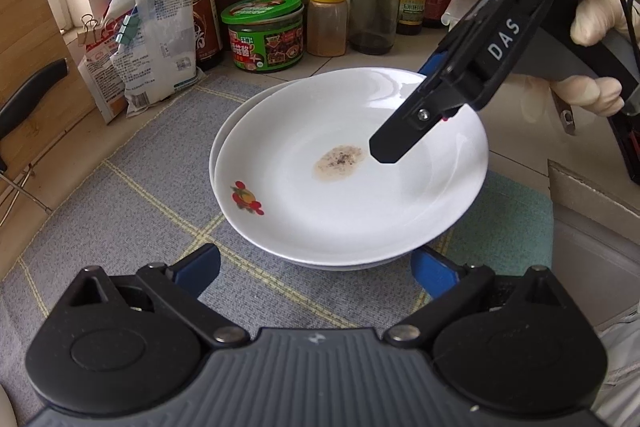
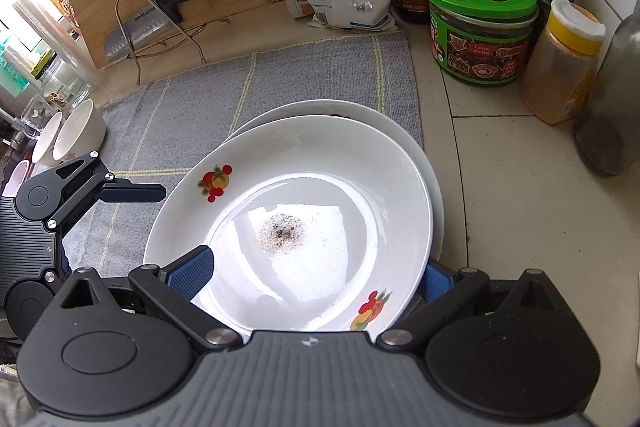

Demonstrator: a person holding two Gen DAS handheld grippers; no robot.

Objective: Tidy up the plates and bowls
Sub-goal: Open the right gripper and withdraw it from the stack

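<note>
The top plate point(image 2: 304, 227), at centre frame, sits off-centre on a second plate point(image 2: 434, 195) over the grey mat point(image 2: 224, 95) on the tabletop. The right gripper point(image 2: 316, 273) has its jaws spread wide across the top plate's near rim, not clamped. The left gripper point(image 1: 316, 267) waits just beside the stack, jaws open. Close on the rim only, keep the plate level so the residue point(image 2: 282, 231) stays put, and align the rims. Two bowls point(image 2: 68, 137) stand at the left edge.

soiled white plate point(image 1: 348, 183) atop second plate point(image 1: 224, 135)
</note>
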